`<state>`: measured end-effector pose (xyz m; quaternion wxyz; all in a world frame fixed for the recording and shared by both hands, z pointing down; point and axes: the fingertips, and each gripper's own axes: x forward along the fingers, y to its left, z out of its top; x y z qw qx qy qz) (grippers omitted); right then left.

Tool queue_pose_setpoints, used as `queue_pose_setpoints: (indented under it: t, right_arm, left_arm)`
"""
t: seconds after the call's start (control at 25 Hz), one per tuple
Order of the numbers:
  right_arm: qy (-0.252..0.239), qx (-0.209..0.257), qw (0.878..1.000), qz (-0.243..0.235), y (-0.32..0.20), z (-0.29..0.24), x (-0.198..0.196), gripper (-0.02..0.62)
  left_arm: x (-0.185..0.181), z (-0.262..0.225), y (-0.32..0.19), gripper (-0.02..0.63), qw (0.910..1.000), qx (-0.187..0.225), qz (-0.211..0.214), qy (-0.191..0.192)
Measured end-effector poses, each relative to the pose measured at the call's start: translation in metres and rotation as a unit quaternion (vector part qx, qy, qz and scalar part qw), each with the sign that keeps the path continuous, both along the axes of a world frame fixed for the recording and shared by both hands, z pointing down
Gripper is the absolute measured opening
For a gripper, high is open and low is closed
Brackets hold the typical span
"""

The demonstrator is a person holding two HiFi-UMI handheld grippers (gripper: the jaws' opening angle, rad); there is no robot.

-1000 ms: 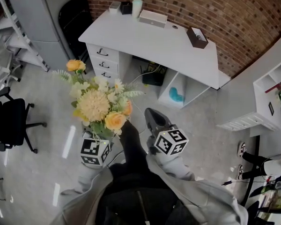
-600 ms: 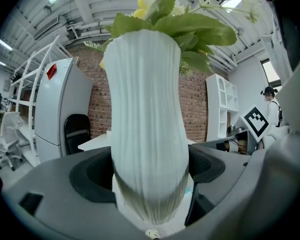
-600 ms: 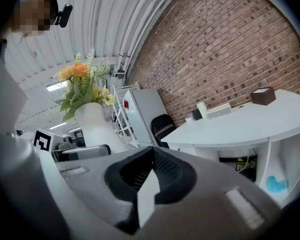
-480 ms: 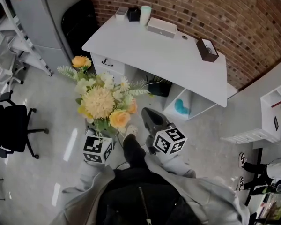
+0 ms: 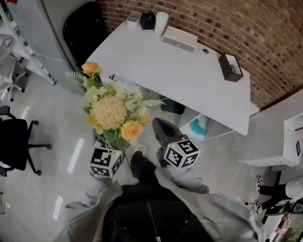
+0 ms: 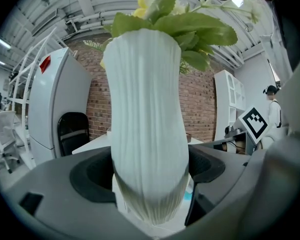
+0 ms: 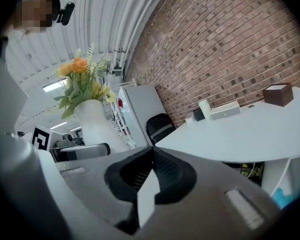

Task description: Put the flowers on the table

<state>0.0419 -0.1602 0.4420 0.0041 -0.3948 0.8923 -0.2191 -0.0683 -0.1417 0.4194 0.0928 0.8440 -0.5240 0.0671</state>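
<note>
The left tool (image 6: 149, 176) is pinching a white ribbed vase (image 6: 147, 119) low on its body, one jaw on each side. The vase stands upright, and its yellow and orange flowers (image 5: 113, 114) spread above the tool. The bunch is held in the air over the floor, just in front of the near left corner of the white counter (image 5: 156, 67), not on it. The right tool (image 7: 149, 176) is pressed together with nothing in it, in front of the counter's near edge. At the counter's far edge, by the brick wall, sit a pale cup (image 5: 161, 20) and a flat white box (image 5: 180, 38).
</note>
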Motion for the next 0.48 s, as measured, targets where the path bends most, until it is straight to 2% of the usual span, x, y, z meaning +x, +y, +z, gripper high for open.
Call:
queue_pose_setpoints:
  t: [0.48]
  right_arm:
    - [-0.002, -0.011, 1.0, -0.002, -0.114, 0.012, -0.012, 0.0]
  left_arm:
    - [-0.014, 0.014, -0.106, 0.433, 0.9998, -0.021, -0.003, -0.003]
